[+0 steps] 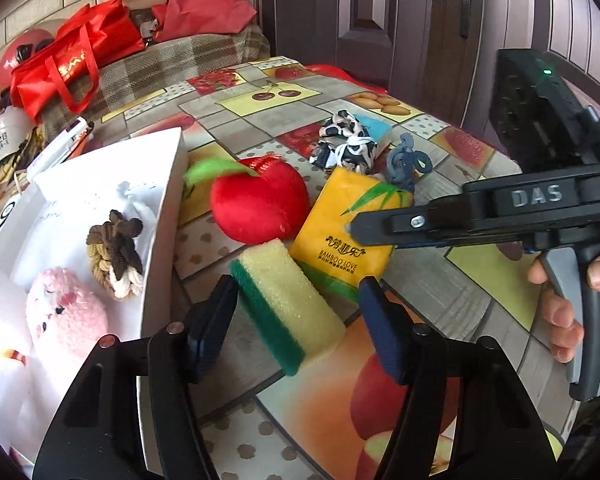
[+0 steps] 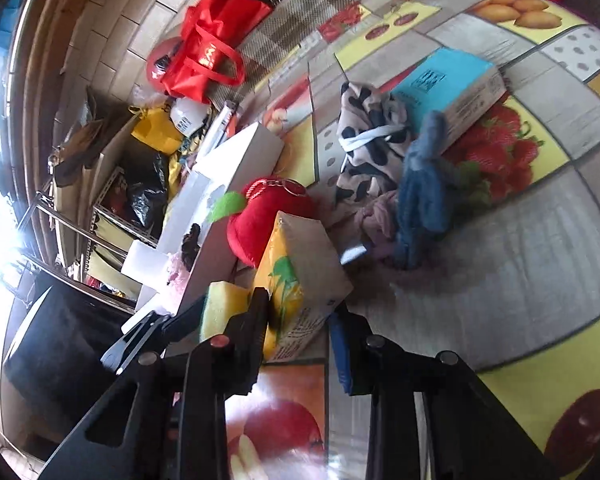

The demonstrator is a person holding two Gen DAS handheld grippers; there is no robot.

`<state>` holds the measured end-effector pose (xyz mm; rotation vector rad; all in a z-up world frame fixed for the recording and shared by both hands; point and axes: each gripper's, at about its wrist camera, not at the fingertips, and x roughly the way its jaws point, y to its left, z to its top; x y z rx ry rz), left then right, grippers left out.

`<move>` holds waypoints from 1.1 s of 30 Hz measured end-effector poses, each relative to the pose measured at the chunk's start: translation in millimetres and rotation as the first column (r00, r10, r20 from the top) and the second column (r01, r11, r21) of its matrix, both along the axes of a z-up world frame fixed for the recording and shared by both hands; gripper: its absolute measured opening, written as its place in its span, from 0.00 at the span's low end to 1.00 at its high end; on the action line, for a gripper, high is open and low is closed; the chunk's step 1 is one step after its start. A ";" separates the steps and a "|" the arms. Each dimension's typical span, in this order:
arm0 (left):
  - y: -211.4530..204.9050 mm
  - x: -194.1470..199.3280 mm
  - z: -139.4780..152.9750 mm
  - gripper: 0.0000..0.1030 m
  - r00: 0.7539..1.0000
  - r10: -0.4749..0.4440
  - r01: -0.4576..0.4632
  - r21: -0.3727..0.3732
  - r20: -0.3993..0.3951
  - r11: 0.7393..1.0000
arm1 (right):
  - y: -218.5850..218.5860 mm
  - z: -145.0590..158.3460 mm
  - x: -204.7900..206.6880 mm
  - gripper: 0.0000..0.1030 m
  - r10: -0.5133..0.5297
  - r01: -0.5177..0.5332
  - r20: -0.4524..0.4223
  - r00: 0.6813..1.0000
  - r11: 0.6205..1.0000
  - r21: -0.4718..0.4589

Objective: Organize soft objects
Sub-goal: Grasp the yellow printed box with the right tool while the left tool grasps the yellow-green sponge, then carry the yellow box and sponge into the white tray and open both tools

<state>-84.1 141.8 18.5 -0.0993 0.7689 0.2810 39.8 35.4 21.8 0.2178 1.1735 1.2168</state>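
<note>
While your right gripper (image 2: 300, 332) pinches the tissue pack (image 2: 304, 276), the sponge (image 1: 286, 304) lies between your left gripper's (image 1: 298, 320) unclosed jaws, long axis eleven-to-five.

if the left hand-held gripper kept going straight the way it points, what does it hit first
Most likely the yellow-and-green sponge, lying between the left hand-held gripper fingers. The red plush apple sits beyond it; depth is uncertain.

Sponge (image 1: 286, 306), yellow with green scourer side, flat on table near box (image 1: 162, 240). Red plush apple (image 1: 258, 200) just beyond. Yellow tissue pack (image 1: 346, 220) right of apple, tilted. Box holds pink plush (image 1: 66, 312), braided knot (image 1: 116, 252).
</note>
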 end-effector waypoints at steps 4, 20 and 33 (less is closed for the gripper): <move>-2.9 5.9 -6.5 0.26 0.999 -0.007 0.007 0.011 -0.036 1.000 | -13.2 9.3 4.5 0.23 -0.029 0.029 0.007 1.000 0.999 0.040; -15.4 -27.7 40.4 0.26 0.961 -0.012 -0.028 0.141 0.277 0.990 | -56.9 61.1 2.7 0.23 -0.171 0.133 0.121 0.978 0.953 0.271; 28.3 -71.1 74.2 0.26 0.869 0.147 -0.216 0.094 0.473 0.972 | -60.9 110.5 -32.1 0.23 -0.269 0.115 0.387 0.882 0.919 0.377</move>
